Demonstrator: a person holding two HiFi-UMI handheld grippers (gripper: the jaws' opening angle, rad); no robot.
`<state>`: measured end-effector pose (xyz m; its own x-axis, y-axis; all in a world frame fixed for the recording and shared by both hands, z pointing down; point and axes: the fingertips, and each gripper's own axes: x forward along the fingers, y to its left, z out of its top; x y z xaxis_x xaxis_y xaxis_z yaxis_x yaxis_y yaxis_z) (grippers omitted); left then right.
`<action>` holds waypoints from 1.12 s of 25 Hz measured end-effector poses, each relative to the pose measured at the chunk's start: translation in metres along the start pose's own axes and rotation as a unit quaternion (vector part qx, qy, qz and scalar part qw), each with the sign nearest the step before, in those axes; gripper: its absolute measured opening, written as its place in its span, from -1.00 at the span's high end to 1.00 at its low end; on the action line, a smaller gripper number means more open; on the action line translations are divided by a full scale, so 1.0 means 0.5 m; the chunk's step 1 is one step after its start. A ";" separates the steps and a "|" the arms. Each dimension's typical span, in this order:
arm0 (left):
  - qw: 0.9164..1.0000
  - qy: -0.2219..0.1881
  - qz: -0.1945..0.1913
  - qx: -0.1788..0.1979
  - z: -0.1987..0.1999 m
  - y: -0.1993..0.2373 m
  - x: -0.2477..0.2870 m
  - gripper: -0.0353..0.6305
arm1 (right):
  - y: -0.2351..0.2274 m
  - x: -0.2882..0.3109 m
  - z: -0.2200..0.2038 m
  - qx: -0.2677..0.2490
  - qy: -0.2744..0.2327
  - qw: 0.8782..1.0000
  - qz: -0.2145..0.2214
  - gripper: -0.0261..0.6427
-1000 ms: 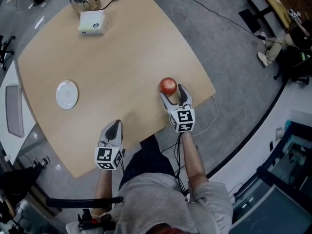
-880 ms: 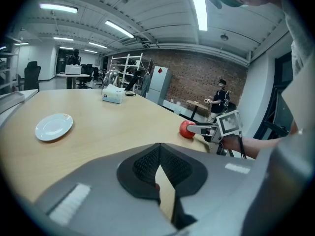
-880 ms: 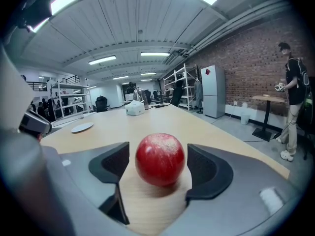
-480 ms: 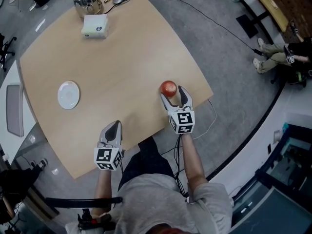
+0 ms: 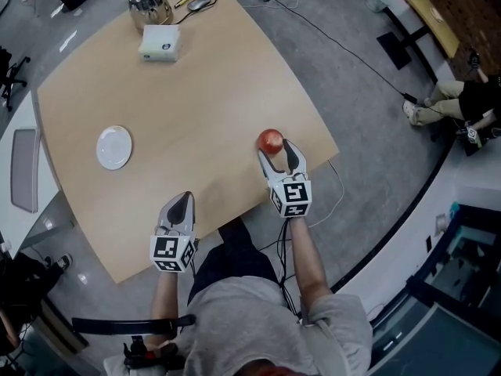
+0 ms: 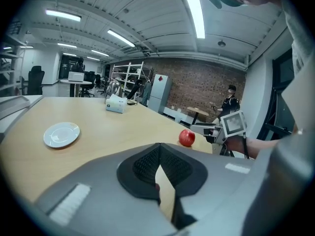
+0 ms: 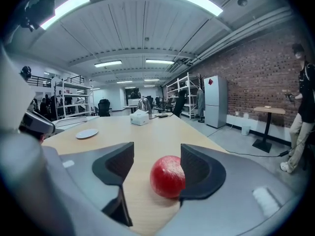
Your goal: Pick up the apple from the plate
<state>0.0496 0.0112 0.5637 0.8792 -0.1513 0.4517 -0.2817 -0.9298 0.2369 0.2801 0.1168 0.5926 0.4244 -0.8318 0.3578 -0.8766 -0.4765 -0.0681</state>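
**As the right jaws narrow on the apple, the left ones sit pressed together**

Where our right gripper [image 5: 277,150] reaches out over the near right edge of the table [image 5: 203,77], the apple [image 5: 270,140] lies between its two jaws. It rests on the bare wood, just in from the jaw tips. In the right gripper view, we see these jaws spread with the red fruit off-centre between them. It sits close against the right-side pad, while a clear strip of table shows between it and the left-side pad. The jaws have just been closing, but they are not yet pinching the apple from both sides.

Our left gripper [image 5: 182,202] hovers over the near edge of the table, well apart from the right one and level with it. Its jaws are pressed together, the dark pads meeting at their tips, and they hold nothing. From this gripper, the apple is off to the right and somewhat ahead.

The plate [image 5: 114,147] is empty. It lies ahead and to the left of the left gripper, and far to the left of the right one, well apart from the apple. Far ahead of both grippers, near the opposite edge, we see a white box [image 5: 160,44] with a shiny metal kettle [image 5: 149,5] just beyond it.
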 end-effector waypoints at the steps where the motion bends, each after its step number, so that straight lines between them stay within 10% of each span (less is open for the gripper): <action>1: 1.000 -0.003 0.001 0.001 0.003 0.000 -0.005 0.83 | 0.006 -0.002 0.006 -0.002 -0.002 1.000 0.002 0.03; 28: 0.992 -0.088 0.085 0.009 0.113 0.081 -0.211 0.83 | 0.239 -0.043 0.142 -0.025 -0.045 0.993 0.106 0.40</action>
<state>-0.0329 -0.0292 0.4772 0.8736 -0.3607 0.3266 -0.4256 -0.8918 0.1533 0.1825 0.0574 0.5106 0.2451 -0.9352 0.2557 -0.9576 -0.2747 -0.0869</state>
